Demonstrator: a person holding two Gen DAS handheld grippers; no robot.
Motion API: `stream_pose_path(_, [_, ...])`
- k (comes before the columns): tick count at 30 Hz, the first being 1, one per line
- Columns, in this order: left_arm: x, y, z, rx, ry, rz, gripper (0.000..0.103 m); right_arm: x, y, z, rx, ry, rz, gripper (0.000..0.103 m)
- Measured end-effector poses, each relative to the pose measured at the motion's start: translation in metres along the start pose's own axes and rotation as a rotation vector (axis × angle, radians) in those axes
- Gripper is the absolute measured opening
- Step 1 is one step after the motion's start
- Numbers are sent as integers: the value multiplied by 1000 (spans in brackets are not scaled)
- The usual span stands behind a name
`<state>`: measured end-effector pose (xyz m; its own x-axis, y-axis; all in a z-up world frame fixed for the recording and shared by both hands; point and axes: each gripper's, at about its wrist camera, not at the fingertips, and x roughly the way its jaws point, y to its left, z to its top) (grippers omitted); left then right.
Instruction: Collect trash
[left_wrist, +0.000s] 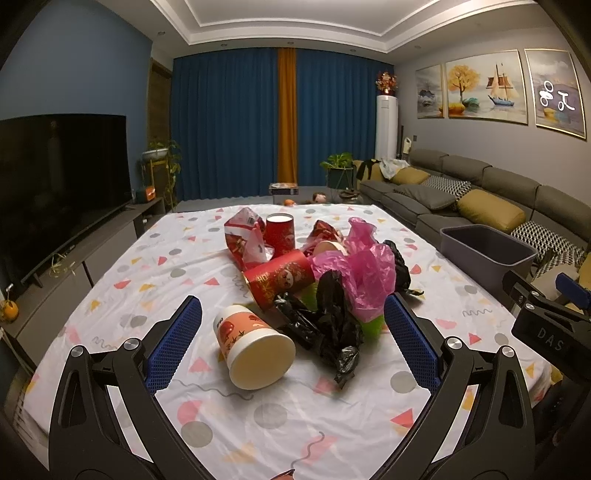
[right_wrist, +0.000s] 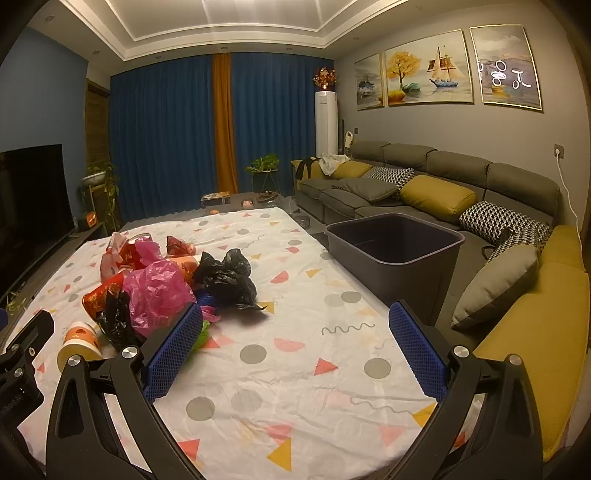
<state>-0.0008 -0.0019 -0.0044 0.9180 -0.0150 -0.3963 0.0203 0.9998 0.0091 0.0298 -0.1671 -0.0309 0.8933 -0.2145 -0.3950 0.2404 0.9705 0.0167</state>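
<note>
Left wrist view is showing the left gripper (left_wrist: 293, 339) hanging spread apart over the trash pile (left_wrist: 314, 280) at the table (left_wrist: 110, 280) middle; right gripper (right_wrist: 295, 347) is gaping too, holding nothing. The bin (right_wrist: 395, 240) beside the right edge is looking empty, so collecting is barely starting.

The letters "DAS" stand in pale print on the black body of the right gripper (left_wrist: 546, 328), seen to the right of the left gripper's fingers (left_wrist: 410, 339). Ahead of and between those fingers, the red paper cup (left_wrist: 282, 277) lying on its side bears gold Chinese characters, too small to read, as is the print on the white-lidded cup (left_wrist: 255, 347)
</note>
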Motion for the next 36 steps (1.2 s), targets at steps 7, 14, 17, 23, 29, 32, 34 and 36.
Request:
stream_pose_path(7, [1, -1, -1, -4, 4, -3, 97, 1, -2, 1, 5, -4, -4, 98])
stream_pose_path(14, [3, -1, -3, -6, 6, -8, 97, 1, -3, 1, 7, -10, -11, 98])
stream_pose_path(17, [3, -1, -3, -6, 7, -7, 97, 0, -3, 1, 7, -13, -13, 98])
stream_pose_path(23, [4, -3, -4, -7, 7, -9, 98, -1, -3, 0, 5, -19, -16, 98])
stream_pose_path(29, [6, -2, -6, -10, 9, -11, 97, -2, -3, 0, 5, -23, -17, 98])
stream_pose_path(32, [6, -2, -6, -8, 9, -11, 97, -2, -3, 1, 5, -24, -17, 98])
stream_pose_path(34, [6, -2, -6, -10, 10, -12, 97, -2, -3, 1, 5, -23, -17, 98])
stream_pose_path(36, [6, -3, -6, -10, 10, -12, 98, -1, -3, 1, 5, -25, -18, 98])
